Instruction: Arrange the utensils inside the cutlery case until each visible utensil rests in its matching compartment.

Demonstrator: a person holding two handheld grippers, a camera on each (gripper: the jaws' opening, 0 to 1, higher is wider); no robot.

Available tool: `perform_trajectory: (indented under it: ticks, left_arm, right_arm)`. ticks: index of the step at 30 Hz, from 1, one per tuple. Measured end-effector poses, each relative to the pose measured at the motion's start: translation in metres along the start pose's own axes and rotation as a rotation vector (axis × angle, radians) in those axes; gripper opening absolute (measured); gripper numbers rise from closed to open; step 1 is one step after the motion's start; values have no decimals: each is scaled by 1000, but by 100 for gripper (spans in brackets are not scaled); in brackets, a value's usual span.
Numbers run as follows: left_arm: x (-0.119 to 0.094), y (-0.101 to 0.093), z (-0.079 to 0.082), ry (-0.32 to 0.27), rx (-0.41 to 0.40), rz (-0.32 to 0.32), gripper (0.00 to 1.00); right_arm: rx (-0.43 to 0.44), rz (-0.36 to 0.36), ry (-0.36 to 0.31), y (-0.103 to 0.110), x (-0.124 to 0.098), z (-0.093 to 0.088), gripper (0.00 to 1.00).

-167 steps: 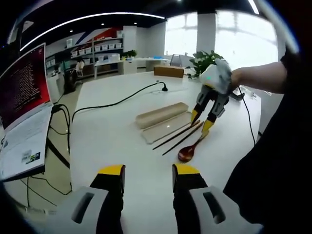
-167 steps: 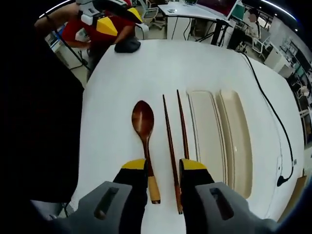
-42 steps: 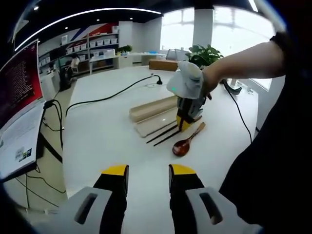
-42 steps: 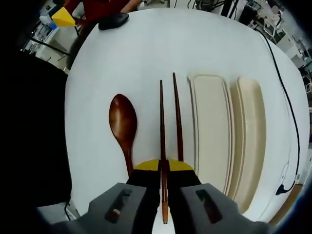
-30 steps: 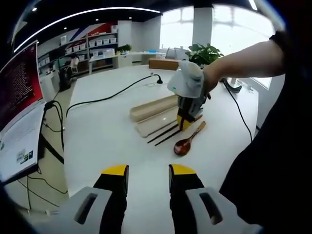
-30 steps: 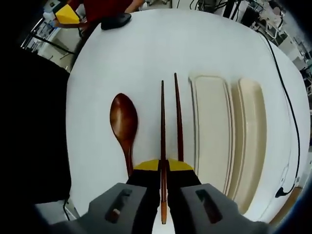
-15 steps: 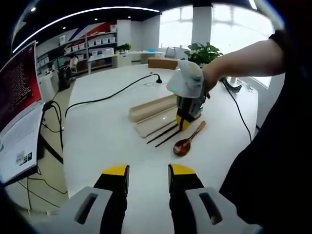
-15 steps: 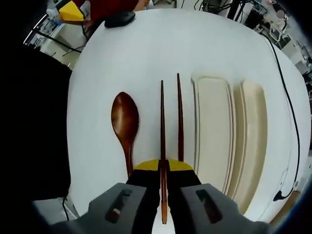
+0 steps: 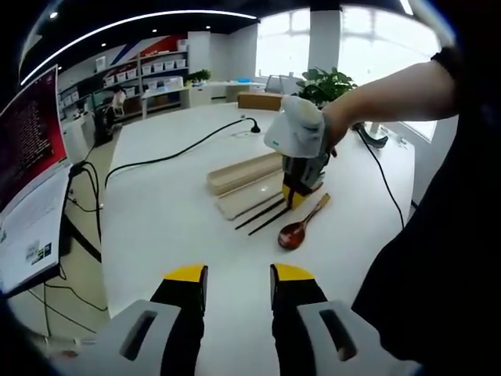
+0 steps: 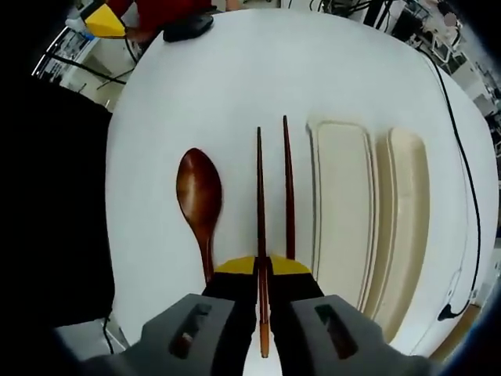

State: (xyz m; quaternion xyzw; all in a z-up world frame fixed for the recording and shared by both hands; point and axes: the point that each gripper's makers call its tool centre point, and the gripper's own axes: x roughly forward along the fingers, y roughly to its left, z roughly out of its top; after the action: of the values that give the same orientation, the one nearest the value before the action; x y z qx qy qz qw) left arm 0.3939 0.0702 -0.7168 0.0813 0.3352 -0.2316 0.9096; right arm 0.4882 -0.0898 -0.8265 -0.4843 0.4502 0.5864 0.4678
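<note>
While the left tongs point(image 9: 233, 276) hover with their yellow tips apart over the near edge of the white tabletop point(image 9: 172, 211), holding nothing, the left gripper view looks across to the work. The right tongs point(image 9: 295, 196) are down on the butt ends of the two dark chopsticks point(image 9: 264, 215), a person's forearm reaching in from the right. Beside them lies the wooden spoon point(image 9: 298, 229), bowl toward the near edge, and beyond them the beige cutlery case point(image 9: 249, 193) with its lid point(image 9: 239, 174) alongside, toward the far edge where a black cable point(image 9: 184, 160) trails.

In the right gripper view, the right tongs point(image 10: 262, 265) are clamped on the left chopstick point(image 10: 259, 188) close to its thick end; the other chopstick point(image 10: 288, 188) lies just beside it, between it and the cutlery case point(image 10: 341, 204). The spoon point(image 10: 199, 196) rests on the other side, apart from both. The case looks empty, a long shallow tray, its lid point(image 10: 407, 211) next to it.

The chopstick looks thin, stiff, light and lacquered, so likely slippery; held this near the end, I'd guess it will swing or droop at the tip. A grip nearer the middle would probably carry it steadier.
</note>
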Motion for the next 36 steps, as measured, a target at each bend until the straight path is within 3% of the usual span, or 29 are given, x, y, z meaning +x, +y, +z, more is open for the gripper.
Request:
perform_trajectory:
  ticks: [7, 23, 36]
  left_arm:
    - [-3, -1, 0, -8, -3, 8, 32]
    - [-18, -1, -4, -18, -8, 30, 32]
    - [-31, -2, -9, -13, -9, 49, 32]
  right_arm:
    - [-37, -16, 34, 2, 1, 1, 1]
    - [-31, -45, 60, 1, 0, 0, 0]
    - [-11, -55, -1, 0, -1, 0, 0]
